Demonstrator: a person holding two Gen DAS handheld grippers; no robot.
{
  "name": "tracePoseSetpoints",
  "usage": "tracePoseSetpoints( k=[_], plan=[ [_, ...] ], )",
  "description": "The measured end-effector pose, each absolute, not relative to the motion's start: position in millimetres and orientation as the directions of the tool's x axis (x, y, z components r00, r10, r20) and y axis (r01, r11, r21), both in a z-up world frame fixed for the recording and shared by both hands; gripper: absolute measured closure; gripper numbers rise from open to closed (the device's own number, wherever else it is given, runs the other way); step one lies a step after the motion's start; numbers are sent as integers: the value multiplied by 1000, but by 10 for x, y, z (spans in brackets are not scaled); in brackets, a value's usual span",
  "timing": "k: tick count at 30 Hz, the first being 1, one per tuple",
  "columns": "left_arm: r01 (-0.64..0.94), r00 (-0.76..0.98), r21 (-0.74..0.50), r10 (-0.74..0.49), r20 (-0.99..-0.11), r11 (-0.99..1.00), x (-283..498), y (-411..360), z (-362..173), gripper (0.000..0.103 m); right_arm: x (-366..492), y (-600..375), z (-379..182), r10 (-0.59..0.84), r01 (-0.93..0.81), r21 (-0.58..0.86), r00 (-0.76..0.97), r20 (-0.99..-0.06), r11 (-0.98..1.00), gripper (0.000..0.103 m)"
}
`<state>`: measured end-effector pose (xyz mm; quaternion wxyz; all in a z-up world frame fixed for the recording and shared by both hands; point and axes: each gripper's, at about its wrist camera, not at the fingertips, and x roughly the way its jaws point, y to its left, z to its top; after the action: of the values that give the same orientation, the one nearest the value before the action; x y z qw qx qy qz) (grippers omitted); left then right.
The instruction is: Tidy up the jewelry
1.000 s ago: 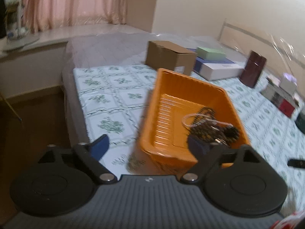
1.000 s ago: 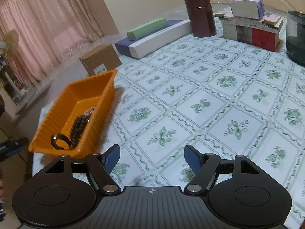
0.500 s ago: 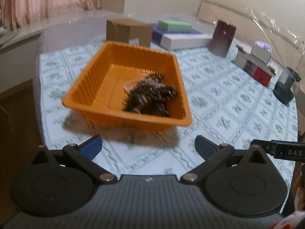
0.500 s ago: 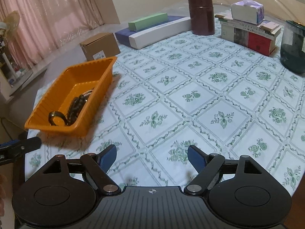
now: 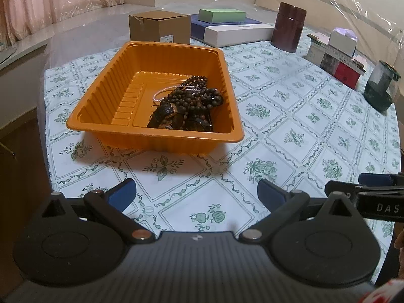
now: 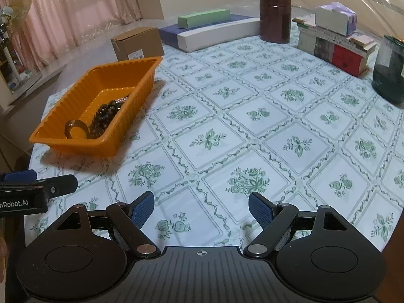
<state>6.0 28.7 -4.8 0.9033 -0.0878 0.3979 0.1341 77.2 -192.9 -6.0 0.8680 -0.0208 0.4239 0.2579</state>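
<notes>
Your left gripper (image 5: 196, 192) and right gripper (image 6: 201, 207) hang spread and empty over the floral tablecloth (image 6: 252, 116); orange tray (image 5: 161, 58) near its left edge, boxes (image 5: 159, 26) along the far edge, pink curtains (image 6: 75, 12) behind

Table (image 6: 252, 106), covered by white cloth with green floral diamond print. Orange tray (image 5: 101, 96) sat left of centre in the left wrist view. Along the far edge, upper frame: cardboard box (image 5: 159, 26), flat blue-and-white box (image 5: 234, 32), dark brown canister (image 5: 289, 30), stacked books (image 5: 335, 63), dark green jar (image 5: 381, 88) at far right.
</notes>
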Motion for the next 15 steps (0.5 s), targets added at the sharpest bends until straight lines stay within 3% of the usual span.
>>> tracePoseSetpoints(
  k=[15],
  plan=[
    [-306,647,-55,165,-745,950,80,268,-75,2,801,-1970,-39,420,-454,177,516,-746,873,21]
  ],
)
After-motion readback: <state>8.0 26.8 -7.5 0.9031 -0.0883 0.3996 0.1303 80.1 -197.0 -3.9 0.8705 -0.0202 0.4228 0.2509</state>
